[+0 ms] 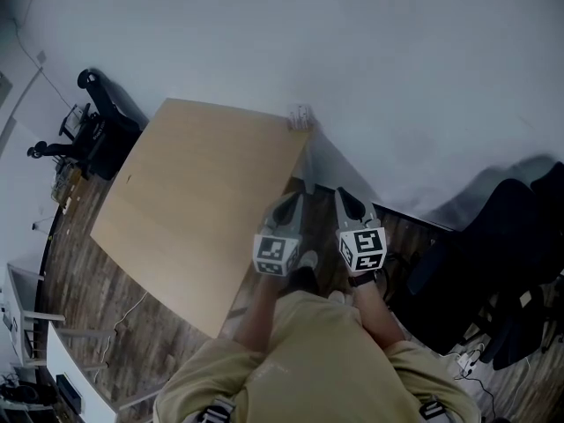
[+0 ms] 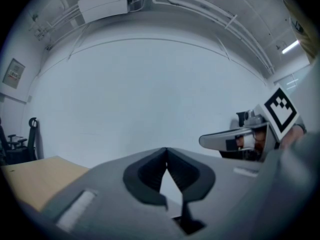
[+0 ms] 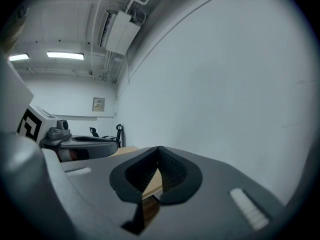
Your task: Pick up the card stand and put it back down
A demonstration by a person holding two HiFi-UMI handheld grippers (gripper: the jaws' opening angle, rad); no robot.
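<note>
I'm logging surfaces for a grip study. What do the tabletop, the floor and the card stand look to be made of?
Tabletop: light wood or wood-look laminate with a matte finish; it is an even pale tan with no glare.
Floor: dark plank flooring, either wood or vinyl, going by the streaky board pattern.
Card stand: pale, possibly clear plastic, but too small to tell.

The table (image 1: 198, 196) has a pale wood-look top, smooth and matt. The floor (image 1: 84, 302) at eight o'clock is dark wooden planking with visible grain. The wall (image 1: 352, 51) is white, matt and even. The left gripper (image 1: 287, 203) and right gripper (image 1: 349, 199) have matt grey plastic shells, and their jaws carry dark ribbed pads (image 3: 170, 166). At six o'clock the person's shirt (image 1: 308, 359) is tan cloth. The card stand (image 1: 301, 117), at the table's one o'clock corner, is too small to tell its material.
</note>
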